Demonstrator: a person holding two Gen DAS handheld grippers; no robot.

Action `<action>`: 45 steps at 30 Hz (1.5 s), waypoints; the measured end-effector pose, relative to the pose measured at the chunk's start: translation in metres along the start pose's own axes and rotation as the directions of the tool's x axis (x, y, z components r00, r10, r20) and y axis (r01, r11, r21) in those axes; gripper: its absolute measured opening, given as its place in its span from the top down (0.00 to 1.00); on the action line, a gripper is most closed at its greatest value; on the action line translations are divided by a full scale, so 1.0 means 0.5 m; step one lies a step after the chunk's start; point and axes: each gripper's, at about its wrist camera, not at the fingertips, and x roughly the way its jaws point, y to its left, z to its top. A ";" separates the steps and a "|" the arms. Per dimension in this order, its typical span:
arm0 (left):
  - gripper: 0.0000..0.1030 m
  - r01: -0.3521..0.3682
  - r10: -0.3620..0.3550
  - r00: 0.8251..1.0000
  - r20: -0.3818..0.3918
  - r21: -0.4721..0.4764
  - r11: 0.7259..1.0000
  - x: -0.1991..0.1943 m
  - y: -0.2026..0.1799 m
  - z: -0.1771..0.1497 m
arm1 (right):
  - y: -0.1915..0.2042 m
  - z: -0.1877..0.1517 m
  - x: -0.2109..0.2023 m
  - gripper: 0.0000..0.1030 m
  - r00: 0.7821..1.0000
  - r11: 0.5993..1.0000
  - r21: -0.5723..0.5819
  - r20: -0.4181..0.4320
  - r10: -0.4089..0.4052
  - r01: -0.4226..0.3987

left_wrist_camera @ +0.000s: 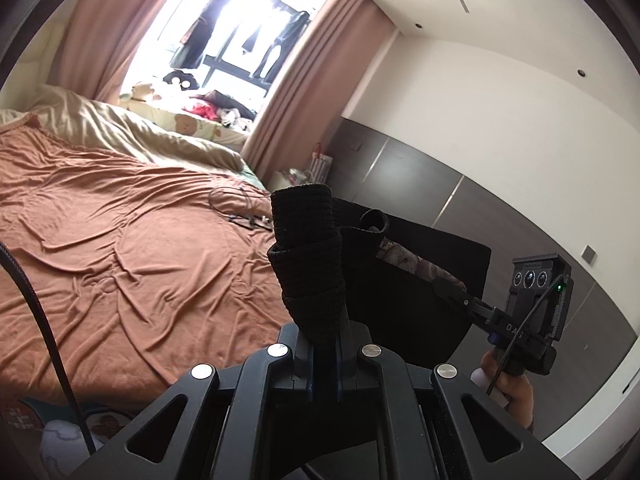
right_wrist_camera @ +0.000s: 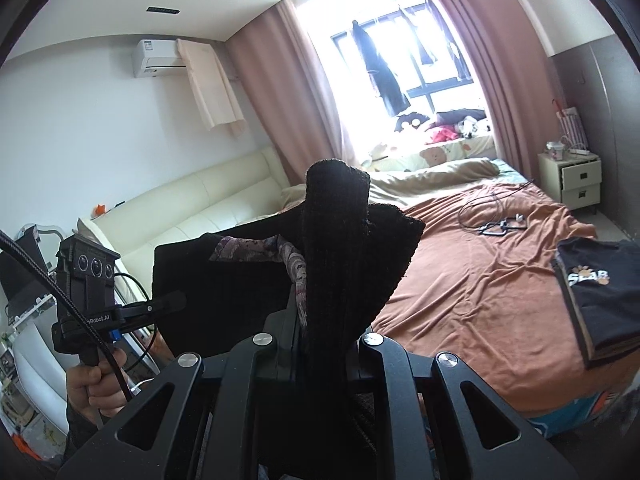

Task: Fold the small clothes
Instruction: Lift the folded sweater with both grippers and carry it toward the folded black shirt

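Note:
A small black garment (left_wrist_camera: 420, 280) with a patterned inner band hangs stretched in the air between my two grippers, above the bed. My left gripper (left_wrist_camera: 320, 320) is shut on one bunched, ribbed corner of it, and the cloth covers the fingertips. At the right of the left wrist view, my right gripper (left_wrist_camera: 454, 292) pinches the other corner, held by a hand. In the right wrist view the garment (right_wrist_camera: 224, 280) spreads to the left. My right gripper (right_wrist_camera: 320, 320) is shut on its ribbed edge, and my left gripper (right_wrist_camera: 176, 300) grips the far corner.
The bed's orange sheet (right_wrist_camera: 480, 280) lies below, with a tangle of cables (right_wrist_camera: 492, 220) on it and a folded black printed T-shirt (right_wrist_camera: 600, 292) near its right edge. A beige duvet (left_wrist_camera: 140, 128), a cream sofa (right_wrist_camera: 192, 200) and a white nightstand (right_wrist_camera: 576, 180) stand around.

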 end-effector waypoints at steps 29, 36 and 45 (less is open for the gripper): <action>0.93 0.210 -0.190 0.965 -0.182 0.097 0.973 0.314 -0.212 0.050 | -0.074 -0.002 -0.094 0.91 0.965 0.969 0.050 0.098 -0.245 0.241; 0.93 0.284 -0.249 0.939 -0.238 0.125 0.951 0.449 -0.256 0.095 | -0.090 0.028 -0.094 0.91 0.937 0.945 0.078 0.123 -0.326 0.319; 0.93 0.400 -0.346 0.890 -0.296 0.146 0.905 0.620 -0.302 0.156 | -0.099 0.067 -0.074 0.91 0.888 0.897 0.109 0.134 -0.440 0.428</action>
